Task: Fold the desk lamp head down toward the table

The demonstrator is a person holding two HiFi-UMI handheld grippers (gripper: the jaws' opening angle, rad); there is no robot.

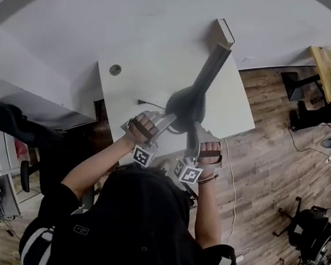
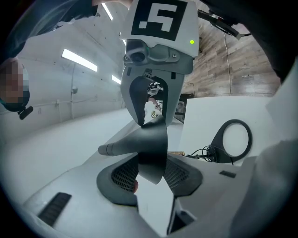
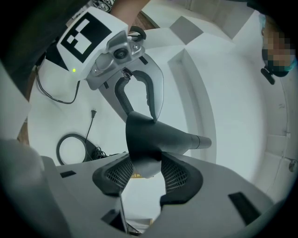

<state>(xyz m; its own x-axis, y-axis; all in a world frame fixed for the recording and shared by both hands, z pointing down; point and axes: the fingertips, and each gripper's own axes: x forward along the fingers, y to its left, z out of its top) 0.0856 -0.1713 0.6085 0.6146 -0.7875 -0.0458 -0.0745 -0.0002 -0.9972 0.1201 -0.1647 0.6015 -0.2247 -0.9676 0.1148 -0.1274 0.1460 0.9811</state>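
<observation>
The dark cone-shaped lamp head (image 1: 186, 106) hangs low over the white table (image 1: 126, 87), its neck (image 1: 216, 61) running away toward the far edge. My left gripper (image 1: 167, 121) and right gripper (image 1: 190, 137) hold it from opposite sides. In the left gripper view the shade's rim (image 2: 151, 139) stands between the ribbed pads (image 2: 122, 175) and touches both; the left gripper (image 2: 151, 175) is shut on it. In the right gripper view the lamp head (image 3: 149, 135) likewise fills the gap of the right gripper (image 3: 144, 175). The lamp's ring-shaped base (image 2: 235, 139) lies flat on the table.
A black cable with a plug (image 3: 91, 114) trails from the ring base (image 3: 70, 148). A small box (image 1: 222, 34) stands at the table's far edge, and a round grommet (image 1: 115, 70) sits at the left. Office chairs (image 1: 310, 227) stand on the wood floor to the right.
</observation>
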